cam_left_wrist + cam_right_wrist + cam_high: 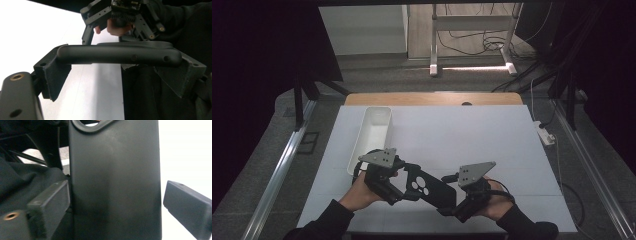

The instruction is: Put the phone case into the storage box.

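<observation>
The high view is dim at its left and right margins, where dark curtains swallow detail. The white table (472, 145) is evenly lit from above and casts only soft shadows beneath the hands. A bright strip of light lies on the floor (472, 67) beyond the table. The picture is soft and slightly grainy.

In the left gripper view the table (37, 32) is overexposed to plain white. The black part (117, 53) shows a faint sheen, and the near jaws are out of focus.

In the right gripper view the background at right is blown out. The black part (115, 182) is underexposed, and the near jaws are blurred.
</observation>
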A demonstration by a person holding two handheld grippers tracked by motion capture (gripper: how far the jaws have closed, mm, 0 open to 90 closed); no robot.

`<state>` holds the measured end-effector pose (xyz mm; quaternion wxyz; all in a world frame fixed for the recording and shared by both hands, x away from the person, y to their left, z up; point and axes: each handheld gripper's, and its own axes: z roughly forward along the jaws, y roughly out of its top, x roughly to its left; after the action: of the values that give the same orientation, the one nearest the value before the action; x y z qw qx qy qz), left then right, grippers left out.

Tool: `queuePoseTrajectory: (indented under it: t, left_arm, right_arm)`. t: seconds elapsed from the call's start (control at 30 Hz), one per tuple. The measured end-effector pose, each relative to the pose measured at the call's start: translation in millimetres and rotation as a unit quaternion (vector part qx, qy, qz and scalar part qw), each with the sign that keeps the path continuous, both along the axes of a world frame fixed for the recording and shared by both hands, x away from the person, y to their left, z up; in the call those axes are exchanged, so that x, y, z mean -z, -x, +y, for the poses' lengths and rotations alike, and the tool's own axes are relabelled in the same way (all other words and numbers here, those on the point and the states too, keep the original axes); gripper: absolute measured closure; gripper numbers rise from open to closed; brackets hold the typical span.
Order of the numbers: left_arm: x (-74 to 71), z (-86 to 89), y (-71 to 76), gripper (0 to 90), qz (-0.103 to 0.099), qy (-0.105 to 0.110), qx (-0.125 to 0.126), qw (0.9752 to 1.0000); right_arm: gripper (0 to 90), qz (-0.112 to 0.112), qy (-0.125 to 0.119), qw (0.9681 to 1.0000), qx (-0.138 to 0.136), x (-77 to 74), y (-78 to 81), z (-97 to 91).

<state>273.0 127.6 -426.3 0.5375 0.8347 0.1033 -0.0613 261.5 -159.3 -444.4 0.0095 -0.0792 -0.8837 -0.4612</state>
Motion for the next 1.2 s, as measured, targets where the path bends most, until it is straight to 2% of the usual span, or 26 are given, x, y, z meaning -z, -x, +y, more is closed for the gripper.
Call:
queuePoseTrajectory:
  t: [0.03, 0.07, 0.1, 0.23, 0.5, 0.7, 0.8, 1.0, 1.2]
  left_arm:
    - [0.0, 0.0, 0.0, 15.3, 0.0, 0.0, 0.0, 1.0]
    - [-0.5, 0.7, -0.4, 15.3, 0.0, -0.003, -0.005, 1.0]
    - [-1.1, 1.6, -0.7, 15.3, 0.0, -0.004, -0.011, 0.9999]
    - [-4.1, 4.8, -2.4, 15.2, -0.004, -0.018, -0.037, 0.9991]
    - [-7.2, 7.0, -5.4, 15.2, -0.006, -0.042, -0.083, 0.9956]
    - [-9.9, 8.5, -7.7, 15.1, -0.002, -0.054, -0.121, 0.9912]
    - [-10.2, 8.9, -9.3, 15.1, 0.005, -0.057, -0.138, 0.9888]
    - [-11.6, 6.7, -10.6, 15.1, 0.01, -0.07, -0.159, 0.9847]
    - [-13.1, 2.3, -10.5, 15.1, 0.014, -0.078, -0.175, 0.9815]
  right_arm:
    - [5.4, 0.0, 0.0, 1.0, 0.0, 0.0, 0.0, 0.0]
    - [3.4, -0.015, 0.008, 0.9998, 0.014, 0.6, 0.5, 0.4]
    - [2.3, -0.019, 0.012, 0.9995, 0.019, 0.6, 0.6, 0.2]
    - [0.0, -0.025, 0.02, 0.9983, 0.049, 0.3, -1.6, -2.0]
    - [0.0, -0.038, 0.011, 0.9951, 0.091, 0.1, -3.2, -4.3]
    - [0.0, -0.048, 0.011, 0.9919, 0.117, 0.3, -4.2, -3.1]
    - [0.0, -0.054, 0.024, 0.9898, 0.13, 1.3, -5.0, -2.1]
    - [0.0, -0.047, 0.045, 0.9874, 0.145, 5.8, -6.0, 2.1]
    - [0.0, -0.041, 0.042, 0.9851, 0.162, 7.3, -6.1, 5.1]
